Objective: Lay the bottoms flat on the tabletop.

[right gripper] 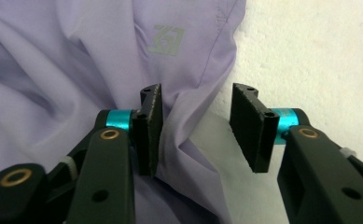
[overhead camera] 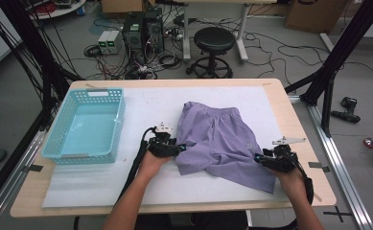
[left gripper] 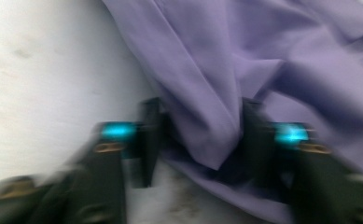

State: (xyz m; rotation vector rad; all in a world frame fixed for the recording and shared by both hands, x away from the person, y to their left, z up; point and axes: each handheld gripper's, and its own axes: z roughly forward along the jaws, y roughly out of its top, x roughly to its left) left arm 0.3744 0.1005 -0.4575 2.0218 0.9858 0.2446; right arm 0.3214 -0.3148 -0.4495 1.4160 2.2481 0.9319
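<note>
The purple shorts (overhead camera: 220, 141) lie on the white mat (overhead camera: 141, 108). The left gripper (overhead camera: 180, 148) has a fold between its jaws, seemingly not yet pinched; the view is blurred. The right gripper (overhead camera: 257, 158) stands open over the hem.

A light blue plastic basket (overhead camera: 86, 125) sits on the white mat (overhead camera: 141, 103) that covers the wooden table (overhead camera: 289, 115). Beyond the table's far edge, a black stool (overhead camera: 214, 42) stands on the floor, with two computer towers (overhead camera: 142, 29) to its left amid tangled cables (overhead camera: 126, 67). A cardboard box (overhead camera: 314, 14) lies beyond the table's far right corner.
</note>
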